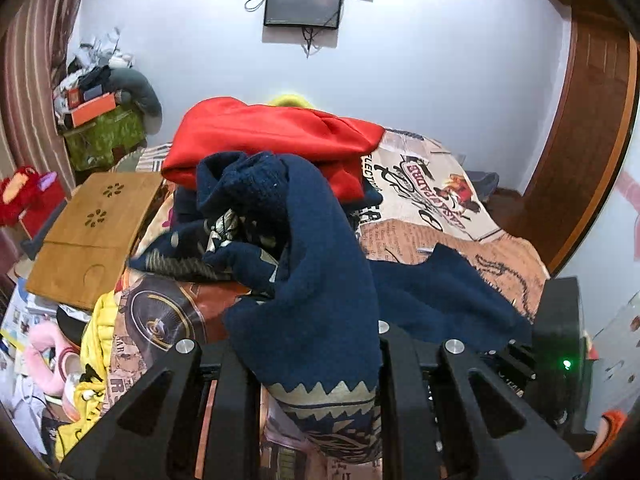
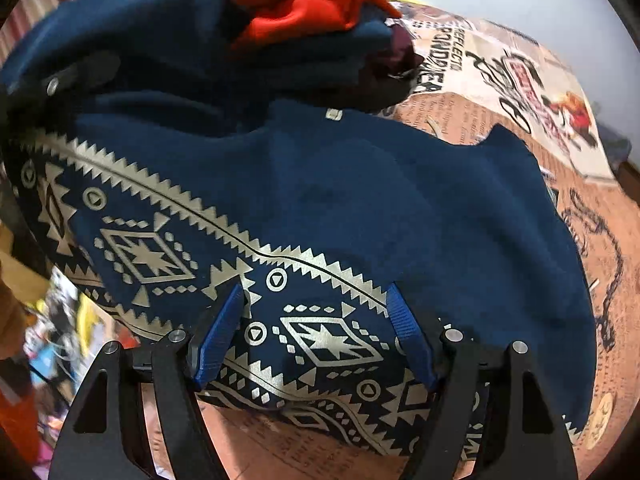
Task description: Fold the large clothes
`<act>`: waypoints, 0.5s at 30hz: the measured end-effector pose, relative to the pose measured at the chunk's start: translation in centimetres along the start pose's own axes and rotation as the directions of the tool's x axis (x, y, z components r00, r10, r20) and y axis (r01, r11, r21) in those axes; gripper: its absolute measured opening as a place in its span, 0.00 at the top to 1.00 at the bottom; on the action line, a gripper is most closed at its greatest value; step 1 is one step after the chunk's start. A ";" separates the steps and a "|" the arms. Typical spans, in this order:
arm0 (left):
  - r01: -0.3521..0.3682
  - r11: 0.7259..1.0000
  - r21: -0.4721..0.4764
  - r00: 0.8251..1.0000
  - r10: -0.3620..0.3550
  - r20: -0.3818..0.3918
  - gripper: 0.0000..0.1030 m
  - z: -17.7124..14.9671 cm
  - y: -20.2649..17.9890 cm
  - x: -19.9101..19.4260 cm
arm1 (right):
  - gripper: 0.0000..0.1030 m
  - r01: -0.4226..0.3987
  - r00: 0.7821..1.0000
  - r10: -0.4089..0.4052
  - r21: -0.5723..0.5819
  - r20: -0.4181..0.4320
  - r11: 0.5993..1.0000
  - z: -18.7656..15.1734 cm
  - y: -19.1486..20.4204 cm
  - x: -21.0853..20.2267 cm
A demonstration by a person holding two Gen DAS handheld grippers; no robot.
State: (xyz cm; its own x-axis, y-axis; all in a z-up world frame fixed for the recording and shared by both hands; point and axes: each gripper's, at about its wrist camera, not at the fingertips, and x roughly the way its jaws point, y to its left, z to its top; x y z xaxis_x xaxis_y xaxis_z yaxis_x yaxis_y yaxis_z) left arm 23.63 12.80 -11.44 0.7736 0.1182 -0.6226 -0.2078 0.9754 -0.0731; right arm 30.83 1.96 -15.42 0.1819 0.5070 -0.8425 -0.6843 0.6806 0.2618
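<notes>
Near centre, left gripper (image 1: 318, 364) clenched on navy sweater (image 1: 320, 280); right gripper (image 2: 316, 336) spread wide, touching sweater's patterned hem. Left fingertips hidden by fabric.

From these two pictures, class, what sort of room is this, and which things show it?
Most likely a bedroom: a bed with a printed bedspread, a heap of clothes including a red garment and a navy patterned sweater, and a wall-mounted screen.

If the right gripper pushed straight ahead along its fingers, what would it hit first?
Likely the navy patterned sweater: the right gripper already has its hem between the open blue fingers. Past that fabric lies the red garment on the pile, though depth is hard to judge.
</notes>
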 end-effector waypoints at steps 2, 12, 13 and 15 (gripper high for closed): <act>0.016 1.000 0.014 1.000 -0.016 0.006 0.85 0.3 -0.9 0.0 | 0.32 -0.015 1.000 0.015 -0.011 0.005 1.000 0.0 -0.3 -0.9; 0.187 0.973 0.133 0.982 -0.179 -0.065 0.85 0.5 -11.8 3.4 | 0.32 0.098 0.979 -0.140 0.257 0.151 0.961 -3.9 -10.3 -10.4; 0.217 0.965 0.151 0.974 -0.202 -0.106 0.85 -0.2 -13.4 4.3 | 0.32 0.110 0.976 -0.158 0.284 0.152 0.953 -4.5 -11.2 -11.1; 0.249 0.952 0.176 0.962 -0.223 -0.157 0.85 -1.3 -15.1 5.5 | 0.32 0.134 0.970 -0.191 0.329 0.148 0.935 -5.8 -12.9 -12.2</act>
State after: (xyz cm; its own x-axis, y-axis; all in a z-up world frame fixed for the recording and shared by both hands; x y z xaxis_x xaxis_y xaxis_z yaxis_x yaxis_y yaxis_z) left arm 30.23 -1.53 -14.81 0.6969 -0.1330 -0.7048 0.1003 0.9911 -0.0879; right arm 33.35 -16.06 -11.28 0.4122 0.4401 -0.7978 -0.3827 0.8782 0.2868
